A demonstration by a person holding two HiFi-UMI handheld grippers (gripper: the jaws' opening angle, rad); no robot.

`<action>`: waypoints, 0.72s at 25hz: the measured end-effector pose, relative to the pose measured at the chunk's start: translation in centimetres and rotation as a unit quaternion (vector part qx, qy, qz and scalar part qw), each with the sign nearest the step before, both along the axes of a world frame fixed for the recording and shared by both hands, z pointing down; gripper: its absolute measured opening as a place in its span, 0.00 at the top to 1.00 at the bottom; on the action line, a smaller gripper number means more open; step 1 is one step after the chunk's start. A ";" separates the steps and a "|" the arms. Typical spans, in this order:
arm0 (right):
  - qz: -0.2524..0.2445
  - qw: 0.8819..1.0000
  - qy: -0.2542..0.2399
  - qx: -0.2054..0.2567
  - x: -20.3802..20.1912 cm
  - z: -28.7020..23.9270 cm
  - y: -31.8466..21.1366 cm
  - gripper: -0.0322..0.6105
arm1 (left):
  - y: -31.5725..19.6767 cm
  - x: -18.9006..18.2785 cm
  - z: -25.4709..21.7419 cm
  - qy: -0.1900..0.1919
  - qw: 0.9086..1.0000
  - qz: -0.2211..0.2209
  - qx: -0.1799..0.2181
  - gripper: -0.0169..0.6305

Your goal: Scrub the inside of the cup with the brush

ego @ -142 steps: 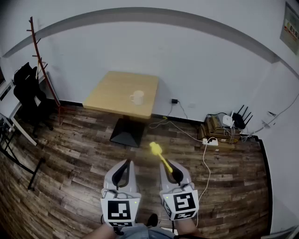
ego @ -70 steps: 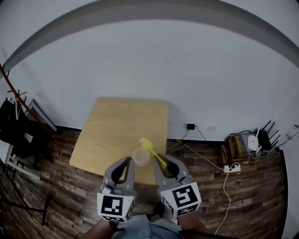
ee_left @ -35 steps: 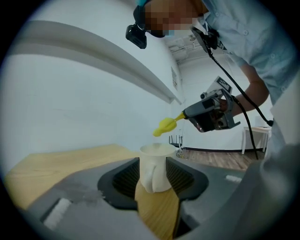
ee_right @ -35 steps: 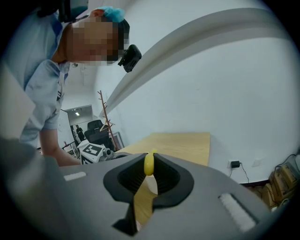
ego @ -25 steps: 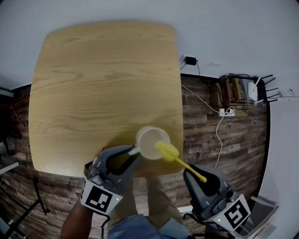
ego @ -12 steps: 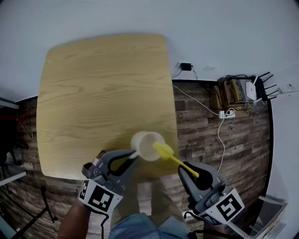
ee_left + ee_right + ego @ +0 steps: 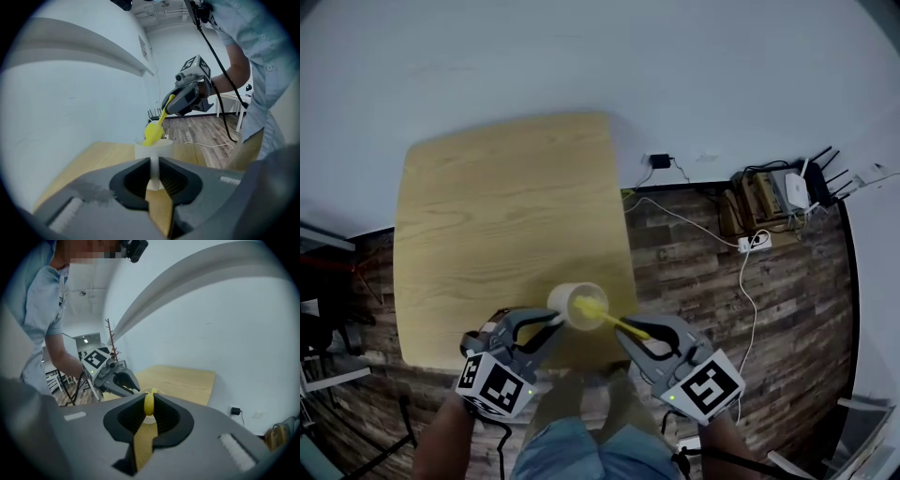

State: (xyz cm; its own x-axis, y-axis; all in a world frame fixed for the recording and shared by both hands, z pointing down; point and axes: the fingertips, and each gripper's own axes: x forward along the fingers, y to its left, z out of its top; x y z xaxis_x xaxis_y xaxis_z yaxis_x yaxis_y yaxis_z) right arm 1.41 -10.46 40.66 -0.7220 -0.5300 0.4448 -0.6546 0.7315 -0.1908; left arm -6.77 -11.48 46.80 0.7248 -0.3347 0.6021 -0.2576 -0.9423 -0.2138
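A white cup (image 7: 572,302) stands near the front edge of the light wooden table (image 7: 487,216). My left gripper (image 7: 555,322) is shut on the cup's handle (image 7: 153,172); its jaws have just been closing, with the handle pinched between them. My right gripper (image 7: 635,334) is shut on the yellow brush's handle (image 7: 148,404). The brush head (image 7: 586,307) sits in the cup's mouth, and in the left gripper view the brush head (image 7: 152,133) pokes over the cup's rim (image 7: 153,146). Inside, the cup's bottom is hidden.
The table's right edge is close to the cup, with wood floor beyond. A power strip with cables (image 7: 741,246) and a box with routers (image 7: 778,192) lie on the floor at the right by the white wall. A coat stand (image 7: 111,333) stands far behind.
The right gripper has swung in towards the cup, and the brush head has gone from the cup's right rim into its mouth. The left jaws have closed onto the handle.
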 end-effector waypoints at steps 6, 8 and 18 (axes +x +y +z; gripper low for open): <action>-0.080 0.996 0.033 0.022 -2.0 1.6 -1.9 0.89 | 0.0 0.7 -0.6 -0.024 1.000 0.012 0.002 0.86; -0.099 0.994 0.045 0.026 -2.1 2.1 -2.5 0.89 | -0.1 1.0 -0.9 -0.024 1.000 0.010 -0.001 0.86; -0.139 0.983 0.123 -0.012 -1.9 5.7 -3.4 0.89 | -0.2 1.2 -0.9 -0.028 0.999 0.013 0.016 0.86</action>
